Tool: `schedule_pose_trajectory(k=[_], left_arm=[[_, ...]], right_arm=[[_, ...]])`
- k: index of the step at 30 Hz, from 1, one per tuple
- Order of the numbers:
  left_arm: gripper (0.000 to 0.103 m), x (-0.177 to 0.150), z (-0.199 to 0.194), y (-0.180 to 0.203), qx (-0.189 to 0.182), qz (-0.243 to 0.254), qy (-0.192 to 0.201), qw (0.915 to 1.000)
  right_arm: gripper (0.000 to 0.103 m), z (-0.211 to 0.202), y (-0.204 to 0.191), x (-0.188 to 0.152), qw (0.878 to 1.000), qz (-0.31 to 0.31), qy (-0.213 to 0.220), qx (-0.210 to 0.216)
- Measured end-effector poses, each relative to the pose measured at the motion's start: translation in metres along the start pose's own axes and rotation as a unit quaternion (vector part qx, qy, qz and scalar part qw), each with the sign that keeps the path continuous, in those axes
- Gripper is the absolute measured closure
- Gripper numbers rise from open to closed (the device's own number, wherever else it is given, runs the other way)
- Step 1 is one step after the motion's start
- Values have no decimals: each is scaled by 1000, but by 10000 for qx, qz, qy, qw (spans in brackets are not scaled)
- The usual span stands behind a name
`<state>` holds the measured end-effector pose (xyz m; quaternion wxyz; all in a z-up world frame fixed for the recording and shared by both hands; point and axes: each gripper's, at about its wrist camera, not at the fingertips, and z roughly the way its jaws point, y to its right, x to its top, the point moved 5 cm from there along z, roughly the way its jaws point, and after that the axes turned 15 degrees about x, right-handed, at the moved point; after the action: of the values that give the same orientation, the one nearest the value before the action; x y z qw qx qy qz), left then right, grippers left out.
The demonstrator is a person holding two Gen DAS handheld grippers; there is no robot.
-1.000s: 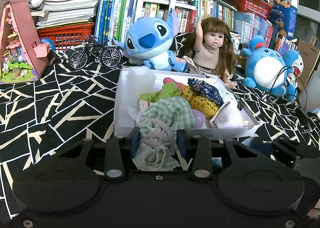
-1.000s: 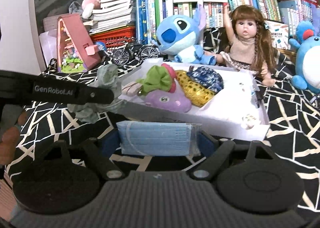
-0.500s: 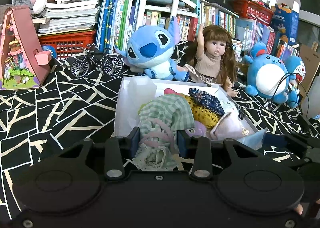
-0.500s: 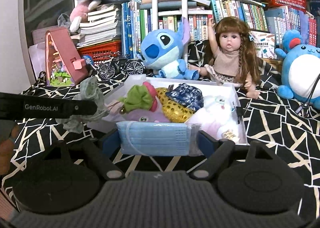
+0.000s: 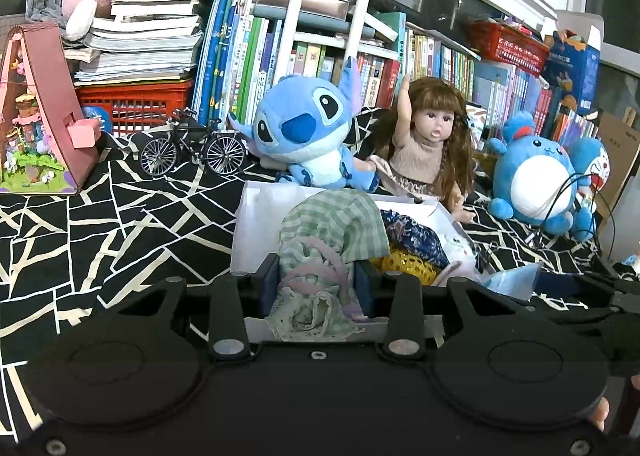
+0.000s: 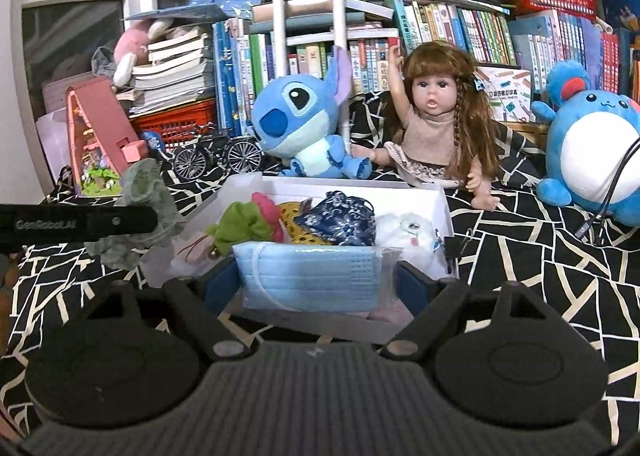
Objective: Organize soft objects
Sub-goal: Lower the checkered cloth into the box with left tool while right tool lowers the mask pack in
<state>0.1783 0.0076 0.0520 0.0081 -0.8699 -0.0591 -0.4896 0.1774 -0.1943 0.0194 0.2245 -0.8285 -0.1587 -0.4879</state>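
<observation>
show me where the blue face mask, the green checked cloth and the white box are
blue face mask [image 6: 308,280]: right wrist view, middle of its pleats.
green checked cloth [image 5: 332,228]: left wrist view, upper fold.
white box [image 6: 442,196]: right wrist view, far right corner.

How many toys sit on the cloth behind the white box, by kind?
Plush toys: 2, blue alien, round blue one
Dolls: 1, doll
Model bicycles: 1, bicycle
Toy houses: 1, pink house
Total: 5

Crowded bookshelf [image 6: 440,36] behind black-and-white patterned cloth [image 5: 100,224]
</observation>
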Motion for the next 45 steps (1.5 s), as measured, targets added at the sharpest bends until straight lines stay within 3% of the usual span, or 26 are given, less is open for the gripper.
schedule_pose_trajectory(k=[21, 34, 45], left_arm=[[66, 19, 45, 11, 7, -51, -253, 9997], [66, -3, 61, 20, -4, 124, -531, 9985], [66, 2, 90, 27, 205, 149, -489, 9985]], right_arm=[[18, 27, 35, 32, 9994, 282, -164, -94], [18, 53, 23, 13, 9973, 105, -713, 159], [20, 85, 31, 13, 9965, 150, -818, 9]])
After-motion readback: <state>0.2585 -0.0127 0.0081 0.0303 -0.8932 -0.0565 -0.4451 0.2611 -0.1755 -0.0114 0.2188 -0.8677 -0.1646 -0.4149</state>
